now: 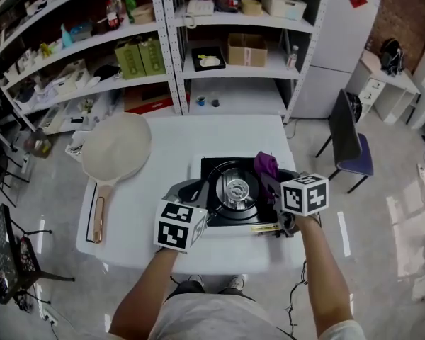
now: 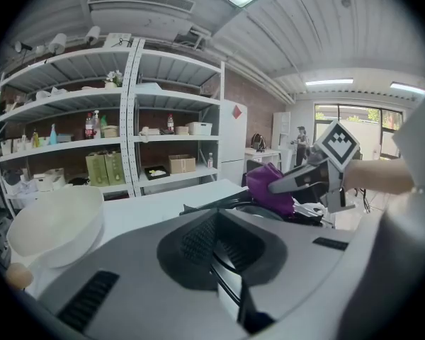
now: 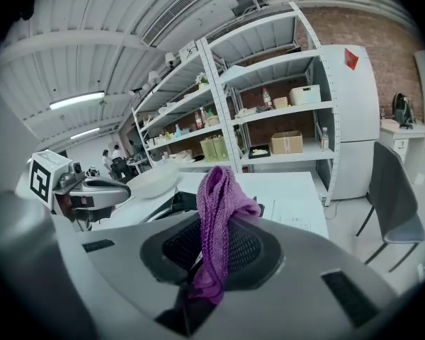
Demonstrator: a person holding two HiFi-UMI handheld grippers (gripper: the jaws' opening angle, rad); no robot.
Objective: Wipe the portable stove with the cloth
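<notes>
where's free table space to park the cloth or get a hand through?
Bare: the far strip of the table between the stove and the back edge, and the front-left patch between the pan handle and the left gripper. Crowded: around the stove, under the right gripper with the cloth.

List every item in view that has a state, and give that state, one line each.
Portable stove: flat on table, no flame visible.
Cloth: bunched, clamped at one end.
Left hand-held gripper: shut on the portable stove's edge.
Right hand-held gripper: shut on the cloth.
</notes>
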